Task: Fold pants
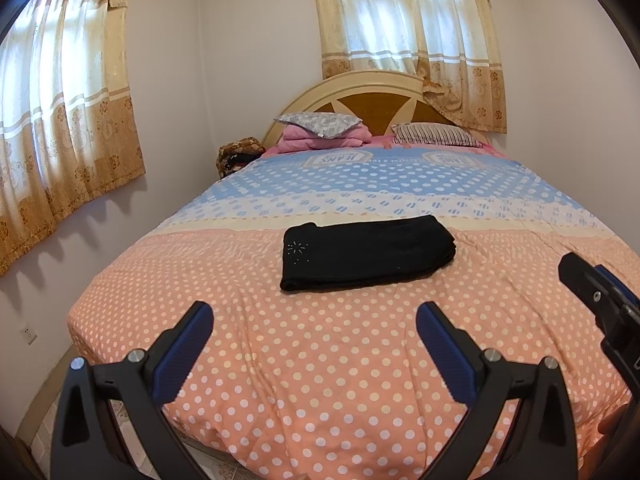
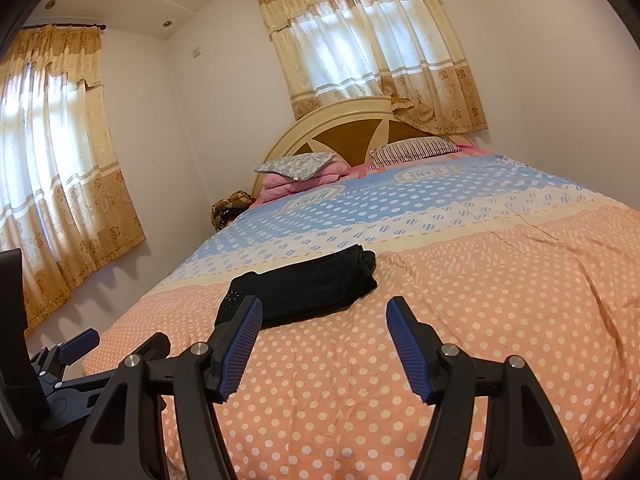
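Observation:
The black pants lie folded in a compact flat rectangle on the polka-dot bedspread, with small studs on the left end. They also show in the right wrist view. My left gripper is open and empty, held above the bed short of the pants. My right gripper is open and empty, just short of the pants' near edge. Part of the right gripper shows at the right edge of the left wrist view, and part of the left gripper at the lower left of the right wrist view.
The bedspread is peach in front, blue and white farther back. Pillows and a folded pink blanket sit by the headboard. Curtained windows are on the left and back walls. A floor gap runs left of the bed.

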{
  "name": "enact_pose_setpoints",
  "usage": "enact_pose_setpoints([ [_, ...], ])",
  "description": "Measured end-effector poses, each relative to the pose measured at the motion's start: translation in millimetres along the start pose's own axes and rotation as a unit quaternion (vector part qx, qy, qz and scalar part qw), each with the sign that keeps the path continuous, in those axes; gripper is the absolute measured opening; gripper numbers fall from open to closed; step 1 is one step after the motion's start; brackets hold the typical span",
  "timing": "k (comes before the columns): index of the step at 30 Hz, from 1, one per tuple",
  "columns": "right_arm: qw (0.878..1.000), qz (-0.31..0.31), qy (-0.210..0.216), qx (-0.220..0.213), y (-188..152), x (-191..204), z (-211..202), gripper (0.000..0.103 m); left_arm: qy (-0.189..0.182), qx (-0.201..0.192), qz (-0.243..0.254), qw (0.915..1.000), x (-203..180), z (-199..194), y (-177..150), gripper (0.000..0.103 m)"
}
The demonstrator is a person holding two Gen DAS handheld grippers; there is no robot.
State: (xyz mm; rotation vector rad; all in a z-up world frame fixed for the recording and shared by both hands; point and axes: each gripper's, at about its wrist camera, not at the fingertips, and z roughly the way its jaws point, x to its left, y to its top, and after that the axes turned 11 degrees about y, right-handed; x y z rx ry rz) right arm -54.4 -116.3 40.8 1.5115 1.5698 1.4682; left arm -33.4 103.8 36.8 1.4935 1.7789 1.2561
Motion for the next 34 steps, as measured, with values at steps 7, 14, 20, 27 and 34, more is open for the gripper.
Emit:
enact_pose_setpoints([
  [7, 1.0, -0.001, -0.001, -0.004, 0.6, 1.6, -1.6, 0.066, 0.028, -0.031, 0.023, 0.9989, -2.0, -1.4, 3.2, 0.103],
  [14, 1.0, -0.001, 0.0, -0.003, 0.5, 1.7, -2.6, 0.066, -0.002, -0.015, 0.014, 0.9998, -1.8, 0.5, 3.8, 0.103],
  [20, 1.0, 0.0, 0.0, -0.001, 0.1, 1.1, -2.5, 0.066, 0.002, -0.026, -0.003, 0.9996, 1.7, -2.7, 4.1, 0.103],
  [27, 1.0, 0.001, -0.001, -0.001, -0.4, 1.1, -2.3, 0.066, -0.022, -0.026, -0.022, 0.9992, 7.7, -0.9, 4.4, 0.103],
  [34, 1.0, 0.002, -0.001, -0.002, -0.8, 1.5, -2.0, 0.066, -0.014, -0.025, -0.017, 0.9994, 4.9, 0.0, 3.8, 0.103],
])
